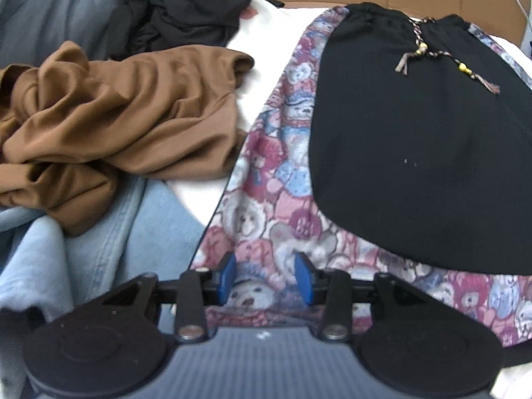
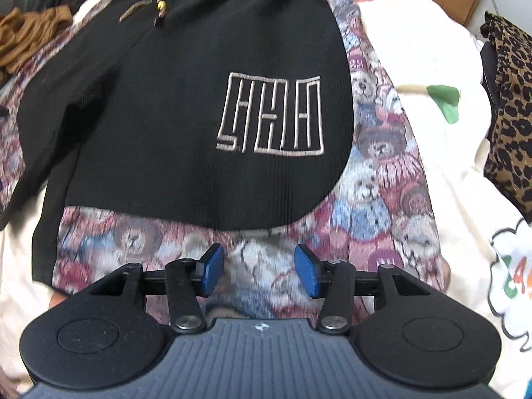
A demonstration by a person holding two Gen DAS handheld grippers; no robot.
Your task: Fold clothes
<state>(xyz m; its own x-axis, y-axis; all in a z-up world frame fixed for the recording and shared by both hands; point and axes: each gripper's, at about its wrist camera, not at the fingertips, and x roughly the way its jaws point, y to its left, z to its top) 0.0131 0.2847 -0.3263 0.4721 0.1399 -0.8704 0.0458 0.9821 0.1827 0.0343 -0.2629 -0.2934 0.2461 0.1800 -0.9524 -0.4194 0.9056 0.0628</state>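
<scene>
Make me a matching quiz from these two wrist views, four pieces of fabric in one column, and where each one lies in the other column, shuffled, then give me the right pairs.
Things:
1. black drawstring shorts
2. brown garment
3. leopard-print fabric
4. teddy-bear print fabric

Places:
A. crumpled on the light blue denim
B. spread flat under the black shorts
C. at the right edge of the right wrist view, on the cream sheet
D. laid flat on top of the bear print

Pairs: 1-D, 2-A, 3-C, 4-B
</scene>
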